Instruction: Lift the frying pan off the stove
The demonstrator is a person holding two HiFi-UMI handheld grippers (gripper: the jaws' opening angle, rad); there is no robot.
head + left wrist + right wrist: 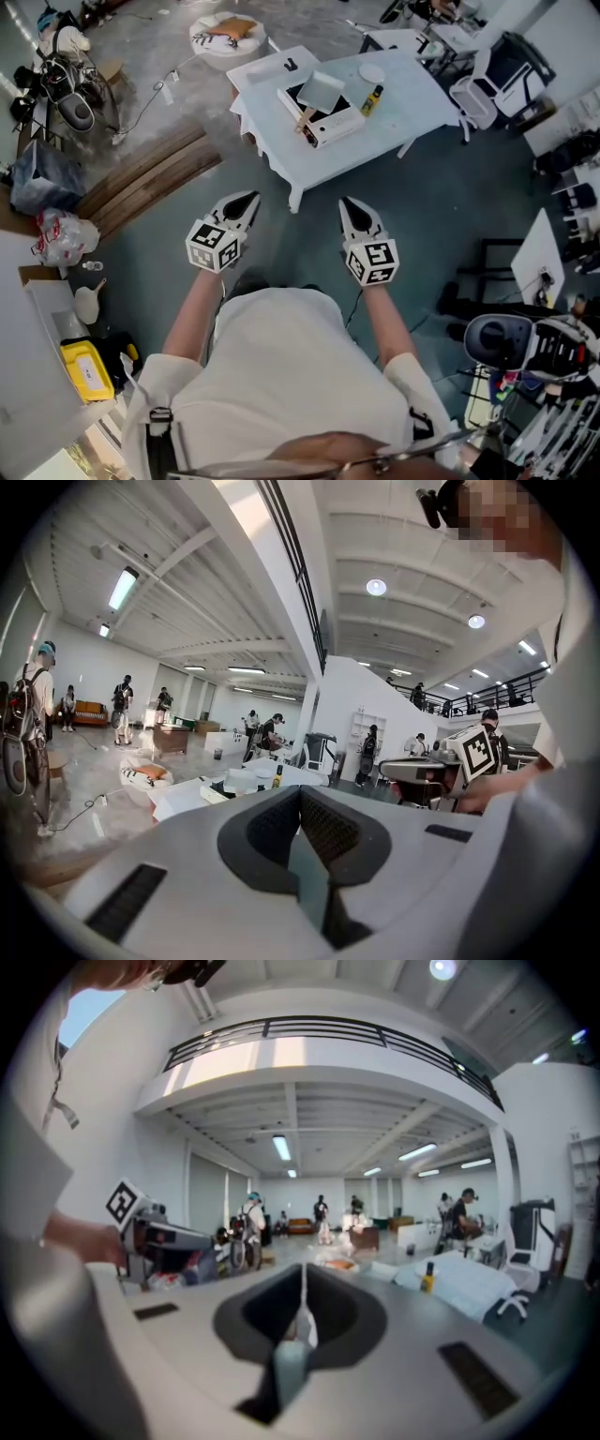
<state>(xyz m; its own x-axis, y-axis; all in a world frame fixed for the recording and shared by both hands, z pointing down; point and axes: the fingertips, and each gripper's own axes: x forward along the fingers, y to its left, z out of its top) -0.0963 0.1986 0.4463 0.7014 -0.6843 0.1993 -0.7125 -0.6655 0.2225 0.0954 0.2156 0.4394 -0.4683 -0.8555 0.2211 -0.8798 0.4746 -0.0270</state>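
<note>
**Head view:** Two white grippers, each with one marker cube, are held side by side over a grey floor. The left gripper (246, 202) and the right gripper (352, 208) both have their jaws pressed together and hold nothing. Ahead stands one white table (412, 108). On it, one flat white stove (330, 127) with a dark top carries the frying pan (322, 91), pale and squarish, with a wooden handle. One yellow-labelled bottle (373, 98) stands just beside the stove.

**Left gripper view:** The left gripper's (302, 797) dark ribbed pads meet with nothing between them. The table (187, 803) and the bottle (278, 776) lie well beyond.

**Right gripper view:** The right gripper's (302, 1283) jaws are likewise closed and empty. The table (469, 1288) and the bottle (428, 1277) are off to the right, well apart from the jaws.
</note>
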